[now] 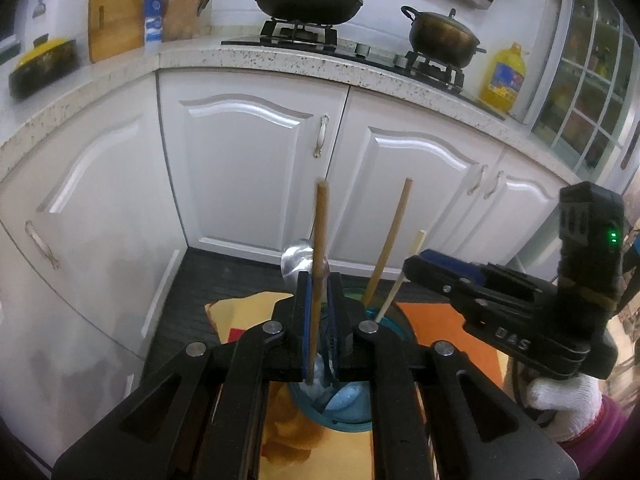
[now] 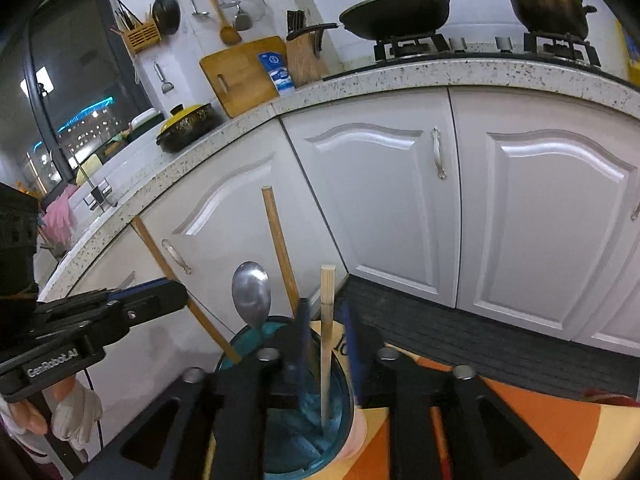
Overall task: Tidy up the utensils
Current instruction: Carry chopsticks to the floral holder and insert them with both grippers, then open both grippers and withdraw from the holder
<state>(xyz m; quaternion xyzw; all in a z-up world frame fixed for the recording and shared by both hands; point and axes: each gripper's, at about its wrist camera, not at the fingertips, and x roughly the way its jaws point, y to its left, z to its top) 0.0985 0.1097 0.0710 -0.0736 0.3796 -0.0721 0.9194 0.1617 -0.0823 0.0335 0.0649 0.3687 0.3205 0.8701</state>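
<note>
A teal cup (image 2: 304, 436) stands on an orange and yellow cloth. It holds a metal spoon (image 2: 251, 294) and a brown chopstick (image 2: 280, 248). My left gripper (image 1: 319, 316) is shut on a brown wooden stick (image 1: 320, 240), upright with its lower end in the cup (image 1: 352, 408). My right gripper (image 2: 326, 344) stands open around a pale chopstick (image 2: 327, 332) whose tip rests inside the cup. The right gripper (image 1: 424, 268) also shows in the left wrist view, at the right of the cup. The left gripper (image 2: 160, 292) shows at the left in the right wrist view.
White kitchen cabinets (image 1: 256, 160) and a speckled counter (image 1: 280, 60) stand behind. A wok (image 1: 308, 0) and a pot (image 1: 440, 36) sit on the stove. A dark ribbed floor mat (image 2: 460, 328) lies beyond the cloth (image 2: 540, 420).
</note>
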